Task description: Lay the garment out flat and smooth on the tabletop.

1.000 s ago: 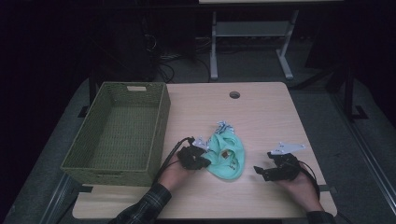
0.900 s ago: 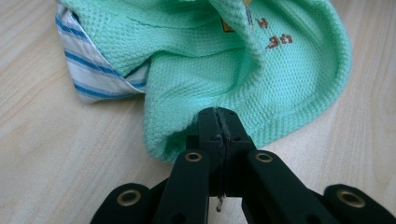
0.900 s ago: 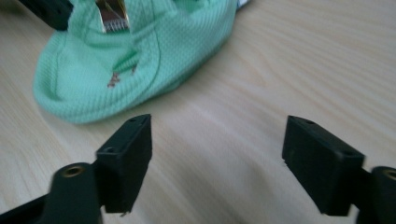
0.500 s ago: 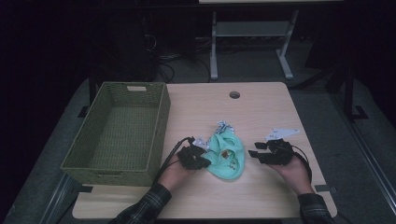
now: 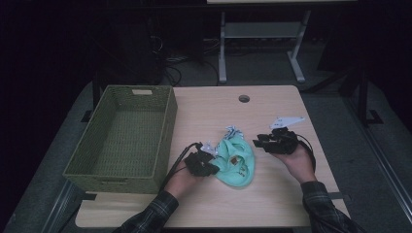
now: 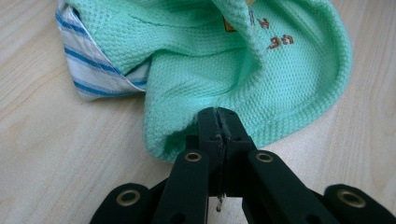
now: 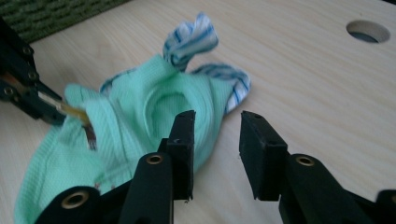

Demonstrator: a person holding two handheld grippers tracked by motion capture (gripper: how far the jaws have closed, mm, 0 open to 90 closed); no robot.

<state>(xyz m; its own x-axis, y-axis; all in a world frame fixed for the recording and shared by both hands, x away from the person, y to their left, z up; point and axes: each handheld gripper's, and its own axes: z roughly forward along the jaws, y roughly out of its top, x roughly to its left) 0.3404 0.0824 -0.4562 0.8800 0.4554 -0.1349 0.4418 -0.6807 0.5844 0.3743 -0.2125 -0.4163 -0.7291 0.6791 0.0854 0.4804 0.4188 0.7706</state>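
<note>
A mint-green knitted cloth (image 5: pixel 236 162) lies crumpled at the table's middle front, with a blue-and-white striped cloth (image 5: pixel 232 132) tucked at its far side. My left gripper (image 5: pixel 213 164) is at the green cloth's left edge. In the left gripper view its jaws are shut on a fold of the green cloth (image 6: pixel 261 88), and the striped cloth (image 6: pixel 88 70) lies to the left. My right gripper (image 5: pixel 258 142) sits just right of the green cloth. In the right gripper view the right gripper (image 7: pixel 217 133) is open, and its left jaw overlaps the green cloth (image 7: pixel 135 116) in that view.
A green woven basket (image 5: pixel 165 126) stands empty on the table's left side, close to my left hand. A round cable hole (image 5: pixel 244 98) sits in the tabletop farther back. Beyond the table are a dark floor, cables and a metal stand (image 5: pixel 222 58).
My right gripper has moved forward and left, up to the right edge of the green cloth. My left gripper has stayed shut on the cloth's left edge.
</note>
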